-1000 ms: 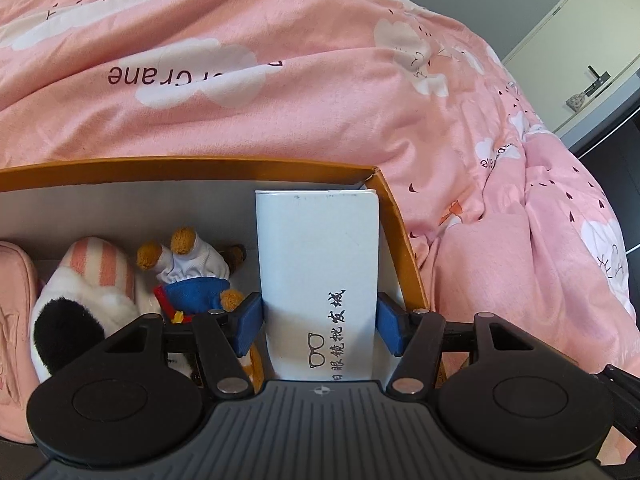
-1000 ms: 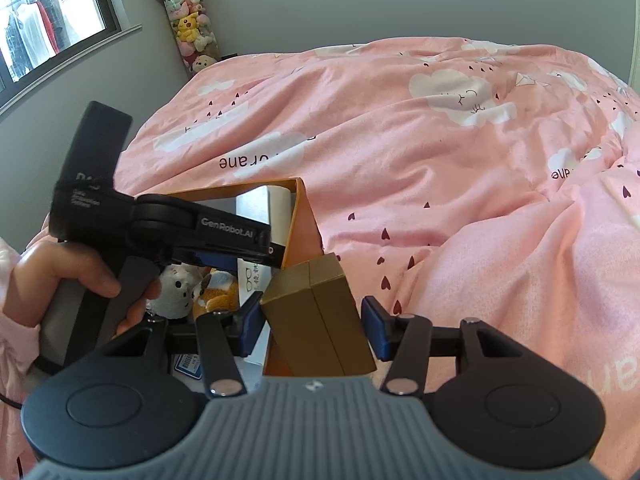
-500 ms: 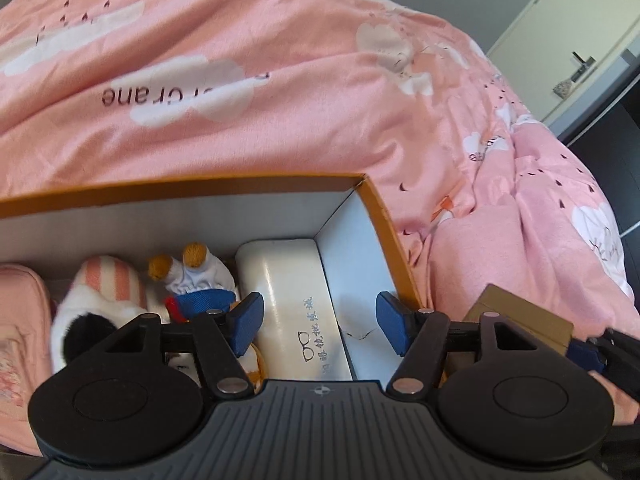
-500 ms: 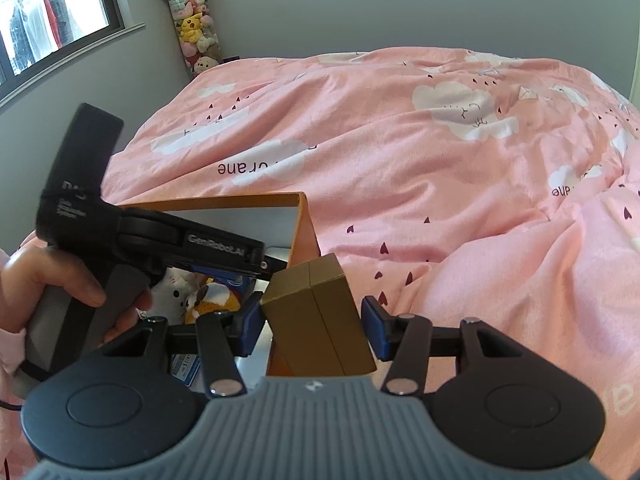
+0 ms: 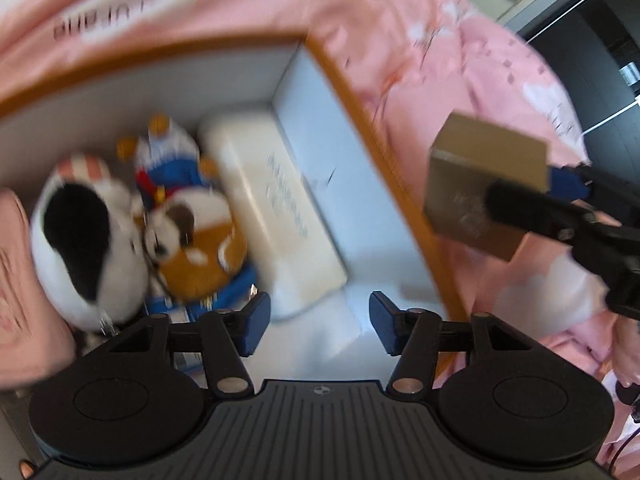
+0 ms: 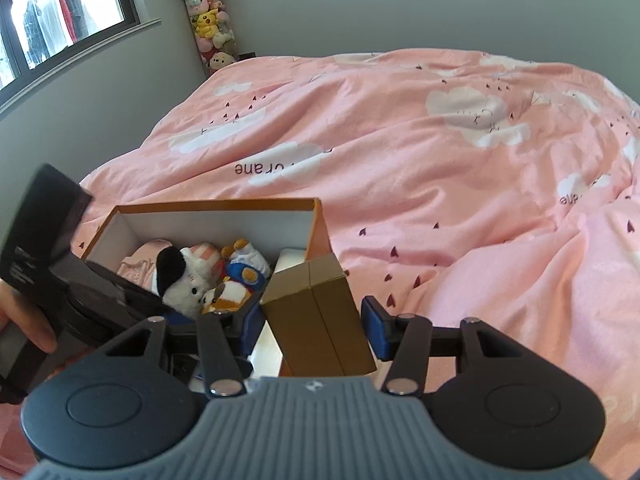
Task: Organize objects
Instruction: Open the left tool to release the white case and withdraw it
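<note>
The right gripper (image 6: 313, 322) clamps a small gold-brown cardboard box (image 6: 320, 320) in its fingers, just beside the orange-walled storage box (image 6: 216, 205) of plush toys (image 6: 184, 278). The left gripper (image 5: 319, 322), fingers closing on nothing, hovers over a cream glasses case (image 5: 276, 208). The cardboard box may catch the orange rim. A pink cloud-print duvet (image 6: 440, 160) covers the bed; grey walls, a window.

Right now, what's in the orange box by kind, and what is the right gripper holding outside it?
Plush toys: 3, white dog, blue-and-white doll, brown-and-white animal
White glasses case: 1
Pink pouch: 1
Gold box, in the right gripper, outside the orange box: 1
Total: 6
</note>
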`<action>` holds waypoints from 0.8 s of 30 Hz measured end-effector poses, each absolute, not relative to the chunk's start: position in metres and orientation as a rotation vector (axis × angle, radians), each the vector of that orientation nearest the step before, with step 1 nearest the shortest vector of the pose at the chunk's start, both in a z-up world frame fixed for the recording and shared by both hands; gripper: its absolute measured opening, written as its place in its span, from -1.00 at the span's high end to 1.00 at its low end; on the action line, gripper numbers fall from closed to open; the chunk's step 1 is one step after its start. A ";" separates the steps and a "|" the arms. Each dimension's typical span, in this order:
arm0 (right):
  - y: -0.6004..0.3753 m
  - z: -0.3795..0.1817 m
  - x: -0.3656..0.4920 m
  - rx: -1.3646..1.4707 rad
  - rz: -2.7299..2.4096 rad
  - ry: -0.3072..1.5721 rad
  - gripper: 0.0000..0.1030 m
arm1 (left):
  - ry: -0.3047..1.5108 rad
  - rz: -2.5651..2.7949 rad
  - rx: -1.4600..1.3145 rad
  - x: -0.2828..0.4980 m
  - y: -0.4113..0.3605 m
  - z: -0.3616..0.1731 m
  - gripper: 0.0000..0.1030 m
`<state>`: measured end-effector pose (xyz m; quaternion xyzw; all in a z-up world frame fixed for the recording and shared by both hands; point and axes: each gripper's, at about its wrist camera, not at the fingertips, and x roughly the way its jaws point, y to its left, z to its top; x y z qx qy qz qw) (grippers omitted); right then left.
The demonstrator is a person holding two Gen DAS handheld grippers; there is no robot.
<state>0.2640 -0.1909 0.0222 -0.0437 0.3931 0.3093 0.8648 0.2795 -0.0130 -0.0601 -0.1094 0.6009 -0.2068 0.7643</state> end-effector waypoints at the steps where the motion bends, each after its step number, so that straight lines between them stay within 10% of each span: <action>1: -0.190 0.022 0.263 -0.095 0.650 0.825 -0.05 | 1.330 -0.441 -0.237 0.281 -0.014 -0.066 -0.13; 24: -0.195 0.016 0.265 -0.109 0.669 0.833 -0.05 | 1.384 -0.334 -0.291 0.297 -0.026 -0.092 0.13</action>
